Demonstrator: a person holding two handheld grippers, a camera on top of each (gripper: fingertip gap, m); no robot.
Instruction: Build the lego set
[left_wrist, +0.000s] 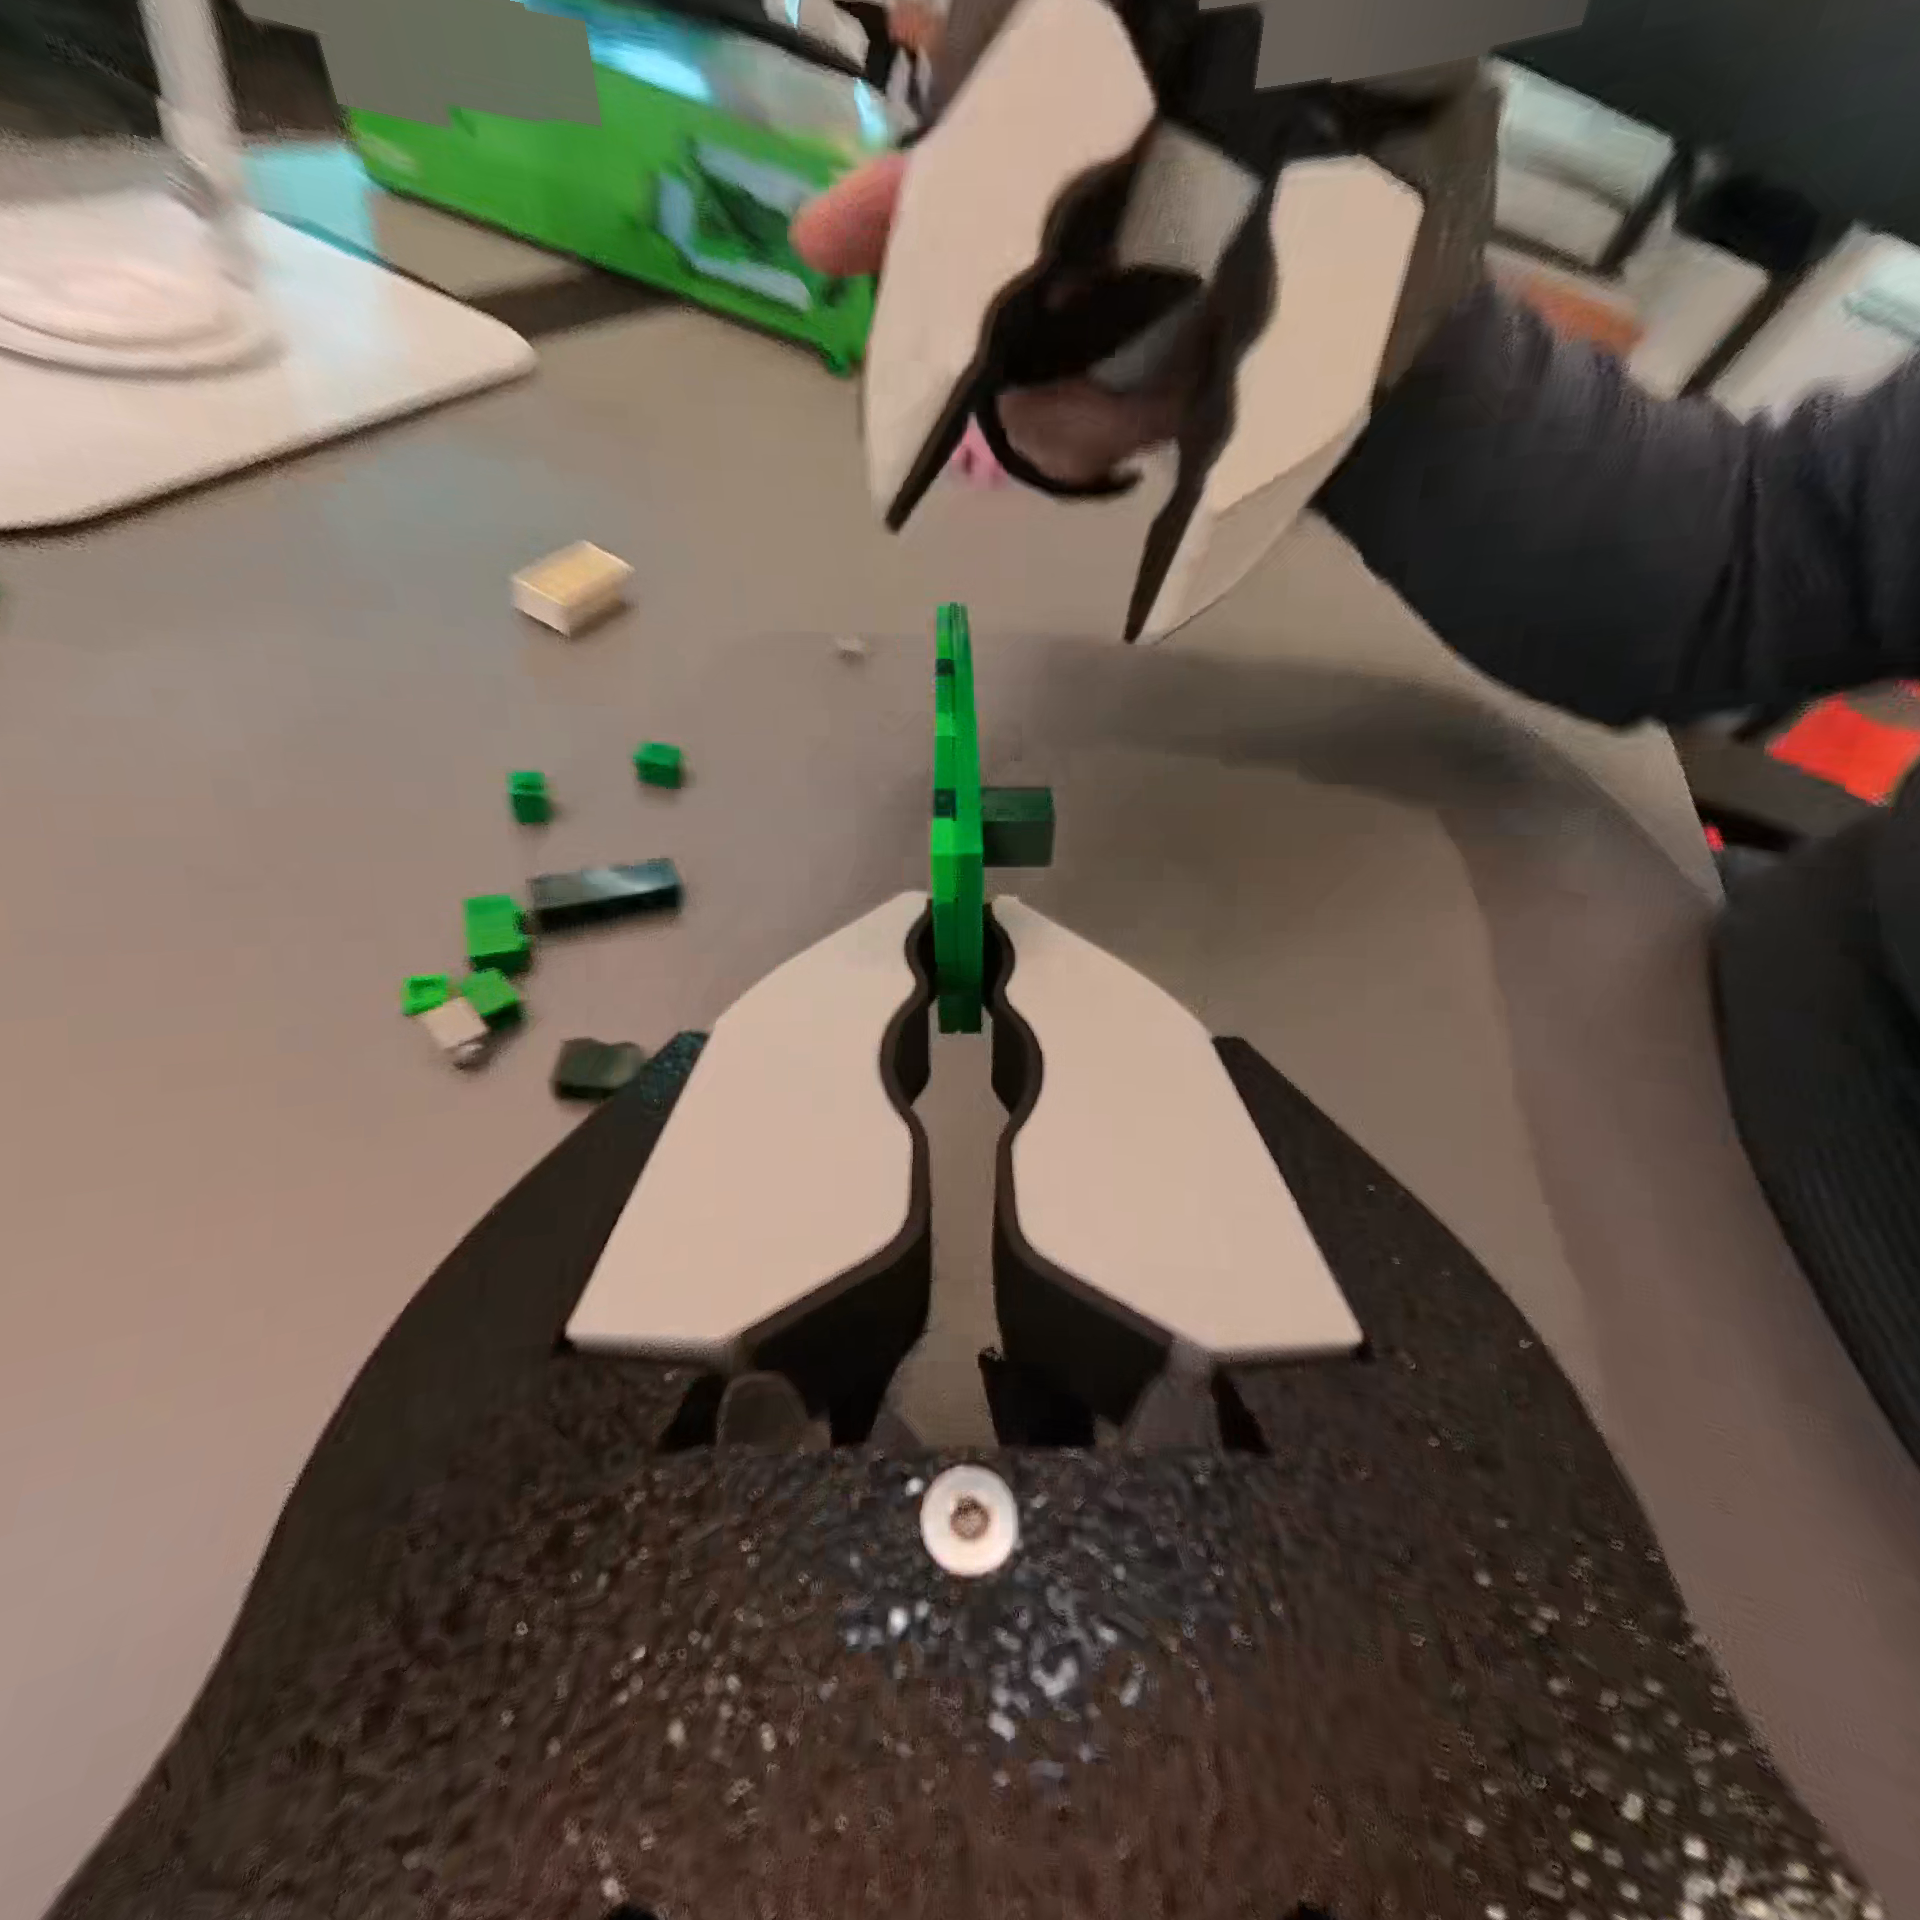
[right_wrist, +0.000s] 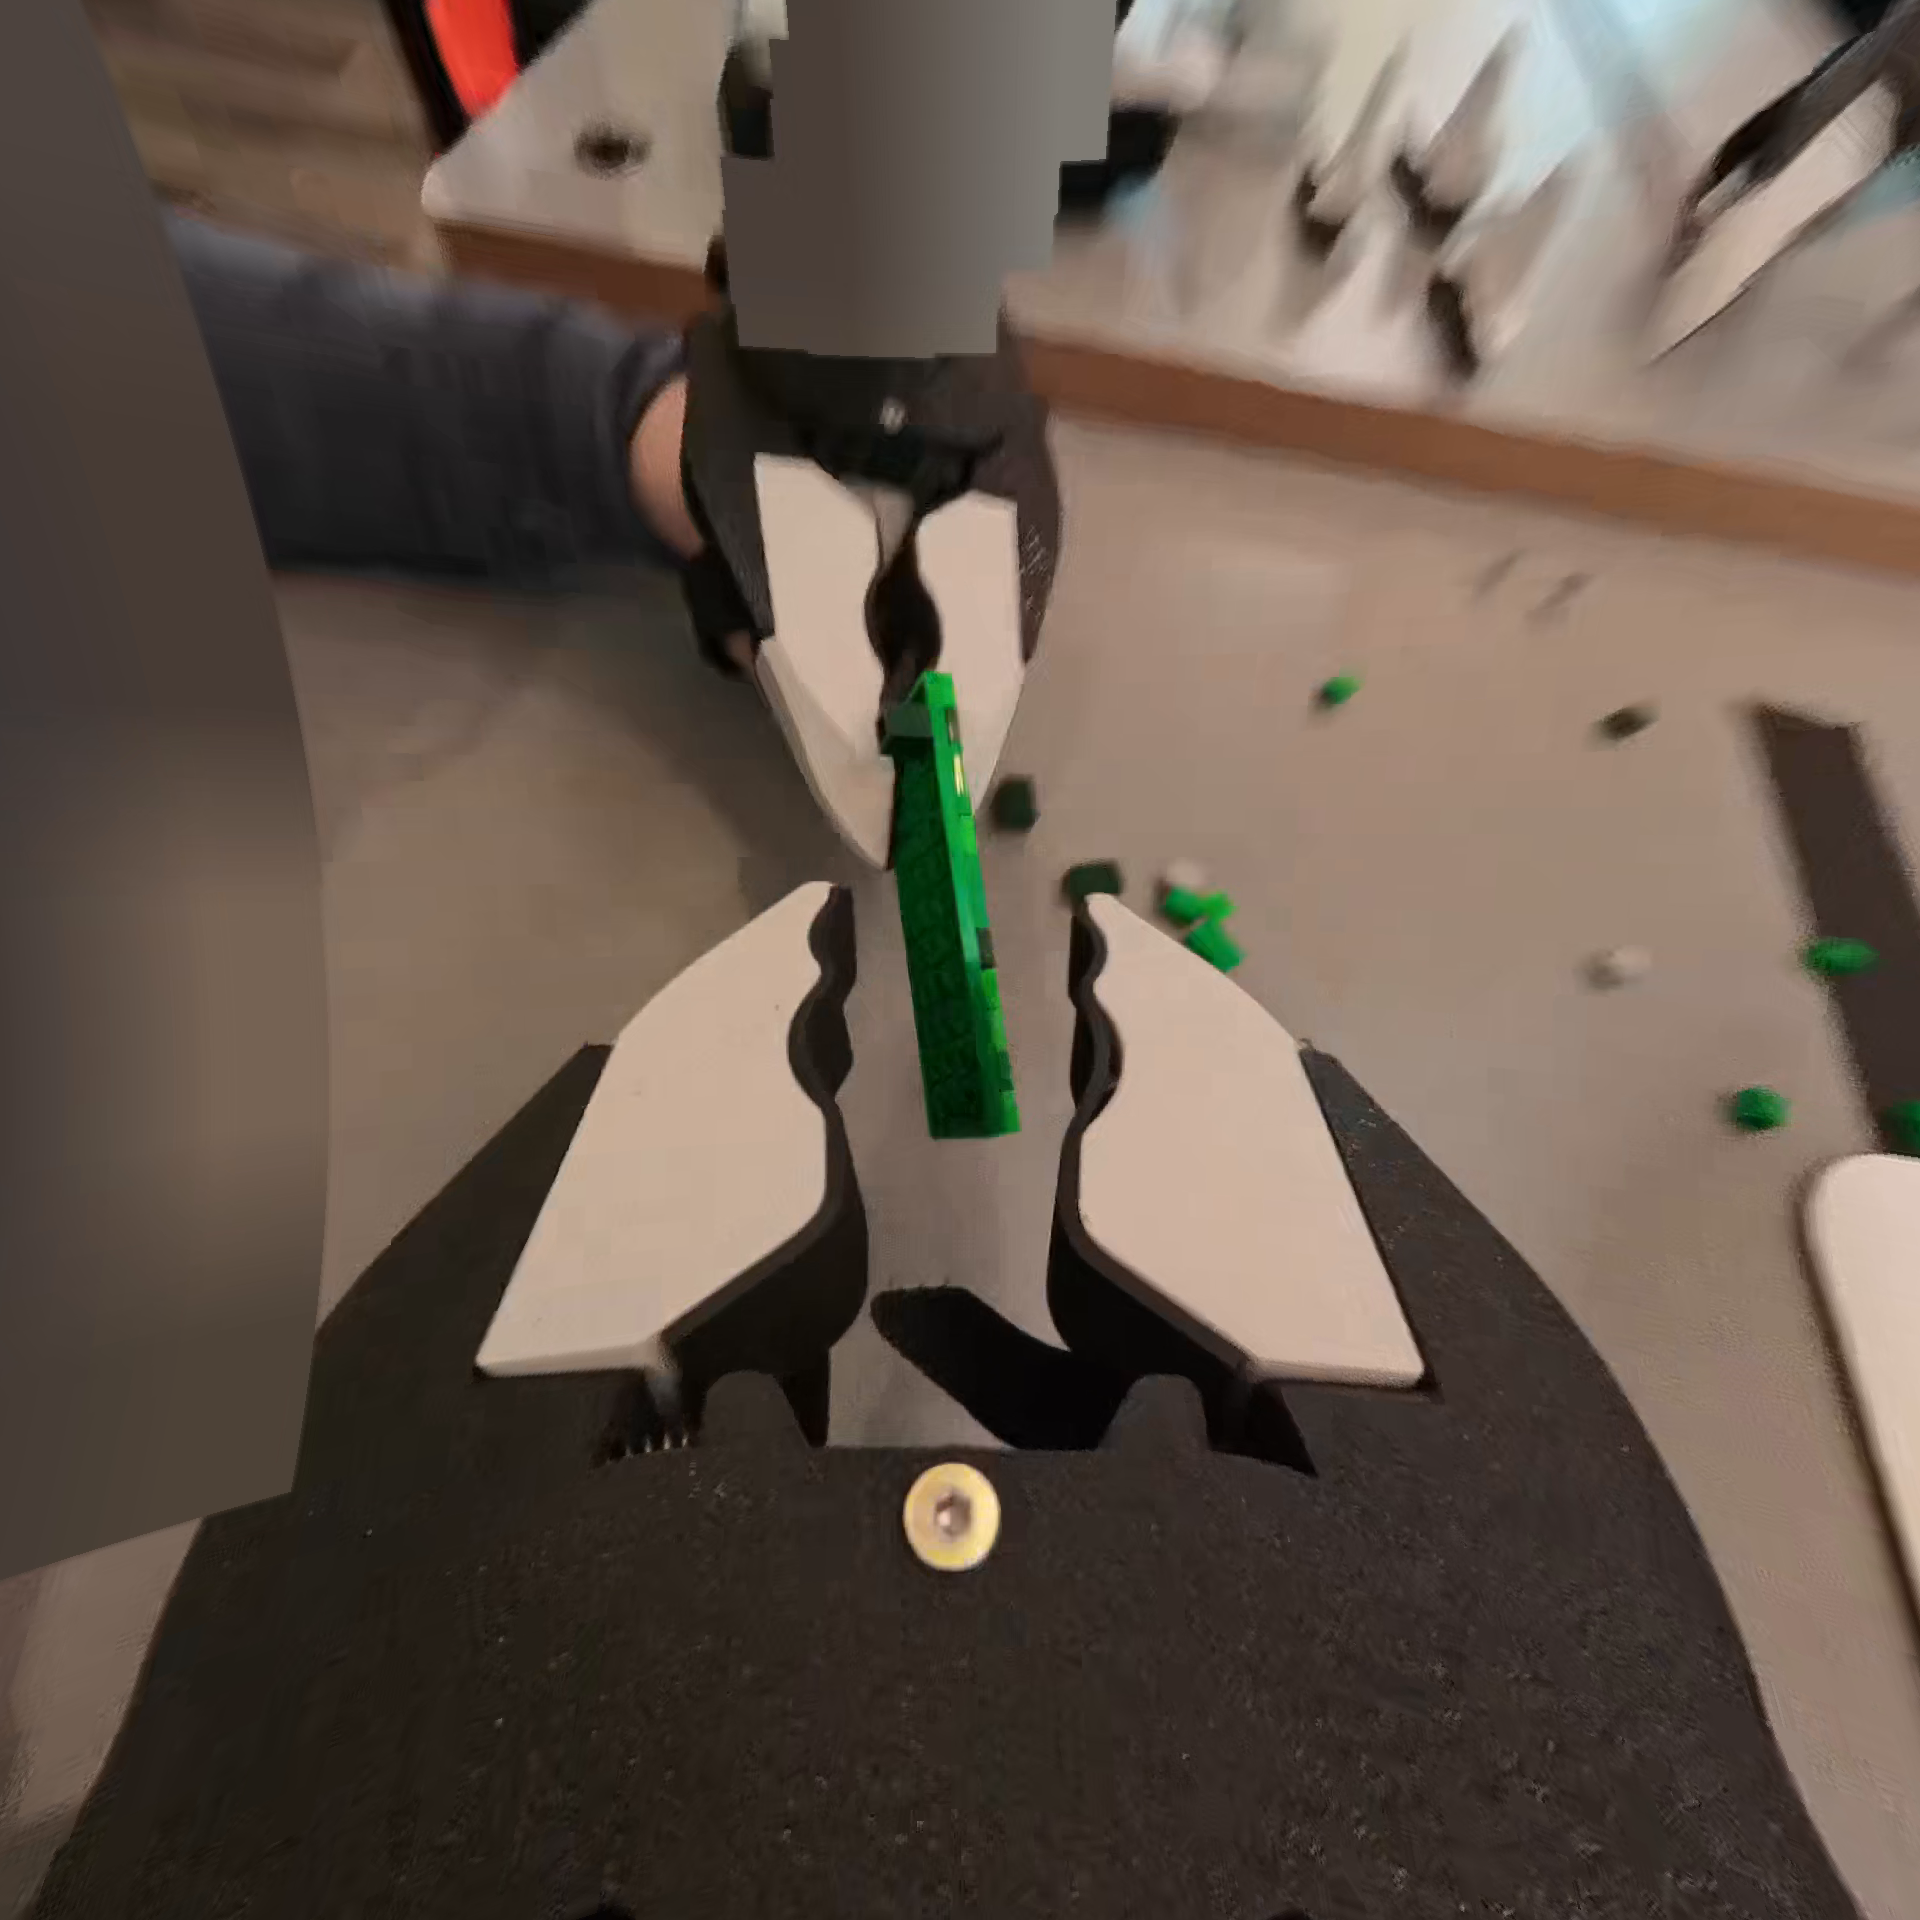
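Left tool (left_wrist: 958, 925) pinches a thin, stiff green plate (left_wrist: 958, 790) by its edge; right tool (right_wrist: 961, 914) gapes wide around it.

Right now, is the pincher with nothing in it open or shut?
Open. The right gripper has a wide gap between its white fingers, and the green plate held by the left gripper sits untouched inside it.

Left gripper (left_wrist: 958, 914) with rough, speckled black plastic body and smooth matt white fingers (left_wrist: 790, 1122), glossy metal screw (left_wrist: 967, 1523) in that body, smooth green plastic plate (left_wrist: 958, 831), matt grey tabletop (left_wrist: 312, 1195), glossy green cardboard box (left_wrist: 665, 208) beyond.
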